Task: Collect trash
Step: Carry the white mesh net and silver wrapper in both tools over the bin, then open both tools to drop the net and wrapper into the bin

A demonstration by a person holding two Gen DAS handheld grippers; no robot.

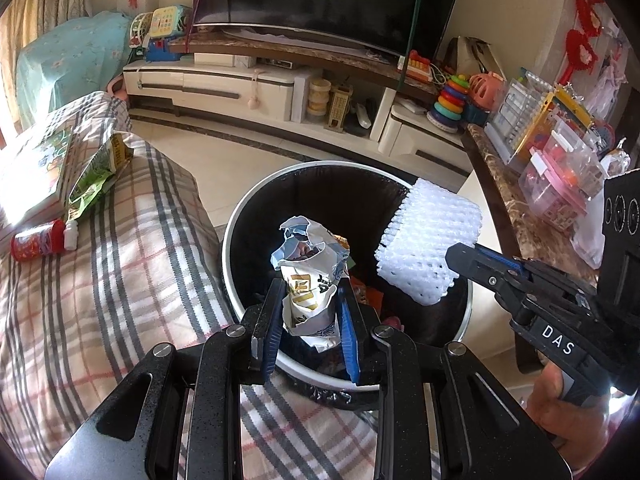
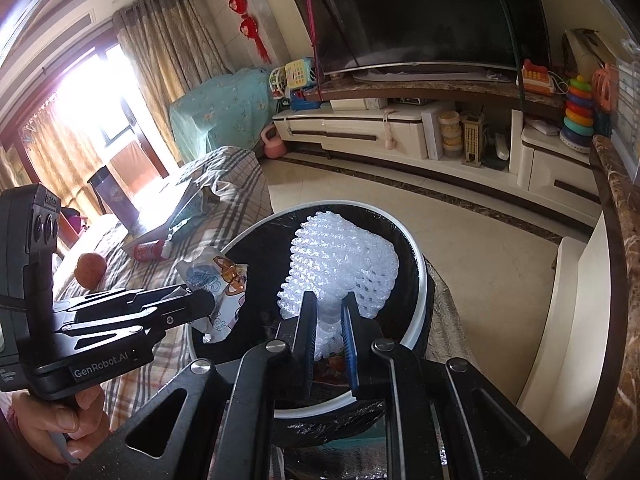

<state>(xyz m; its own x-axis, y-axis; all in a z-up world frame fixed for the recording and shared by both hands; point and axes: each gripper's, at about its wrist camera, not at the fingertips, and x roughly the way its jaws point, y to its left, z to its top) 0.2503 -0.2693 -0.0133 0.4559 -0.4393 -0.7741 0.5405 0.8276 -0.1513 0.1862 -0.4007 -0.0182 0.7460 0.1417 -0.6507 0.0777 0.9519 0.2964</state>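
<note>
Black bin point(image 1: 280, 184) contents obscured; left tongs point(image 1: 308, 300) grip wrapper point(image 1: 310, 276), right tongs point(image 2: 328, 320) foam net point(image 2: 344, 264).

The left tongs point(image 1: 308, 312) point steeply downward, their two blue-padded fingers point(image 1: 347, 328) drawn close and pinching a crumpled wrapper point(image 1: 310, 264) between them. Seen from the right wrist camera, the same left tongs point(image 2: 200, 306) reach in from the left side, gripped from below by the person's left hand point(image 2: 60, 424), fingers curled round the handle. The right tongs point(image 2: 328, 320) also tilt downward, fingers nearly together and clamped on a white foam net point(image 2: 344, 264). From the left wrist camera the right tongs point(image 1: 460, 258) come in from the right, with the right hand point(image 1: 568, 404) wrapped under the handle
</note>
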